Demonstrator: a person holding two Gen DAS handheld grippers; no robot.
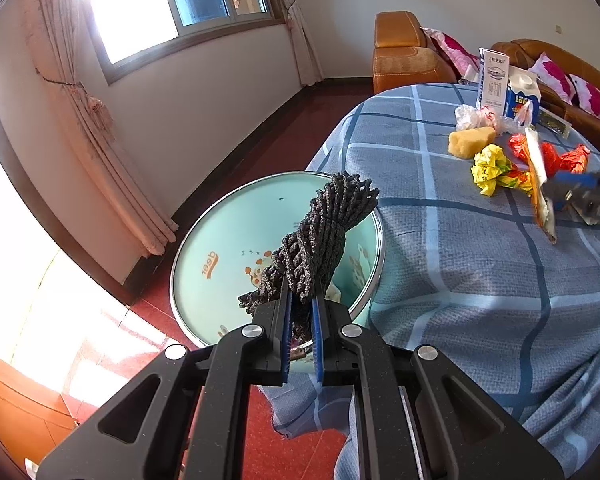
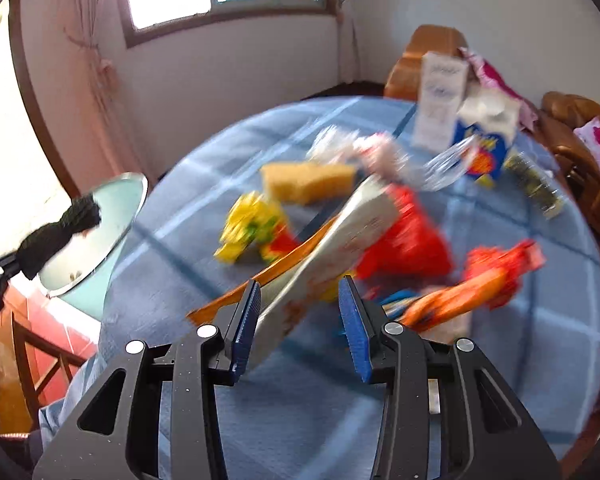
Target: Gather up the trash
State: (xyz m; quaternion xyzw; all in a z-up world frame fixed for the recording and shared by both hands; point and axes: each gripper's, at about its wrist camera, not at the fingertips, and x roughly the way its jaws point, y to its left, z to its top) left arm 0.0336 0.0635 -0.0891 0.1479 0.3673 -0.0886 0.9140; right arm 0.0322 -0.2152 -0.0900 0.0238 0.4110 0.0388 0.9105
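Trash pickup, both grippers loaded.
L wrist: left gripper (image 1: 302, 304) clenched on coarse black mesh wad (image 1: 320, 232), over round teal bin (image 1: 204, 256) w/ chrome rim. R wrist (blurred): right gripper (image 2: 300, 312) grasps flat foil wrapper (image 2: 332, 240) above checked blue cloth (image 2: 300, 408).

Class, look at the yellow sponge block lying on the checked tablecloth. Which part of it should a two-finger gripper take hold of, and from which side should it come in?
Grip the yellow sponge across its two long flat faces, near the middle, coming down from above. It lies flat on the tablecloth with its top exposed. The crumpled yellow wrapper and white plastic bag crowd its near and far sides, so a level approach would probably bump them.
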